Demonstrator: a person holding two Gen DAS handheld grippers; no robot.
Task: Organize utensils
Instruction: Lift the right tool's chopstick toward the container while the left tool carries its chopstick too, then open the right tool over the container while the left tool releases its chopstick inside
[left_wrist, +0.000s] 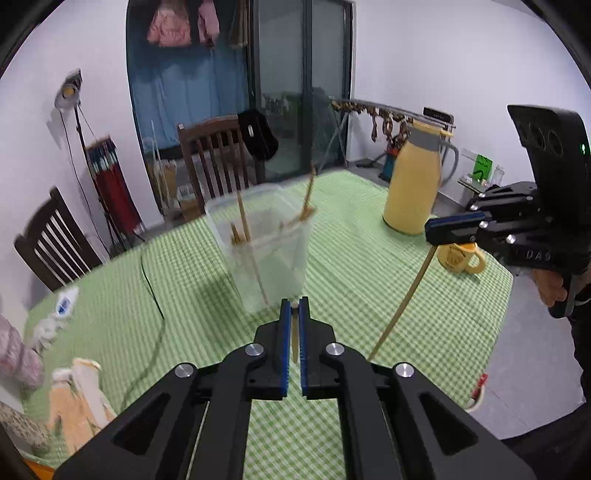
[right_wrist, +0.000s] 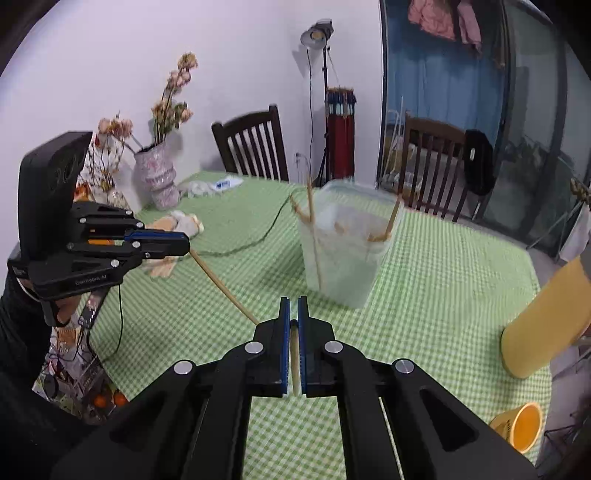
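- Left claw (left_wrist: 294, 306): clamped narrow on a chopstick (left_wrist: 295, 339), whose pale end shows between the blue pads, running back along the fingers.
- Right claw (right_wrist: 293, 306): likewise pinched on a second chopstick (right_wrist: 295, 354), gripped near one end.
- Seen from the left wrist: right claw out at the right, its stick hanging slantwise down toward the surface (left_wrist: 369, 258); seen from the right wrist: left claw at the left, its stick sloping down toward the near middle.
- Each stick held by its end, probably so the free length can be dropped tip-first into the holder.
- Holder (left_wrist: 262, 247): translucent plastic tub, standing mid-surface, just beyond both claws; blurred, so detail is uncertain.
- Already inside: several bamboo sticks (left_wrist: 243, 221), leaning against the walls and poking above the rim; exact count not clear.
- Both claws angled downward at the tub, one stick apiece, suggesting a two-handed delivery to speed the sorting.
- Yellow jug (left_wrist: 415, 181) and mug (left_wrist: 460, 256) at the far right, well apart from the tub; off the path.
- Black cable (left_wrist: 151, 288) across the green checked cloth at the left; vase (right_wrist: 157, 177) with dried flowers at the far left; wooden chairs beyond.
- Judged stage: part done, two sticks in hand, not yet in the tub.
- Risk: a slanting stick catching the rim or knocking the light tub over.
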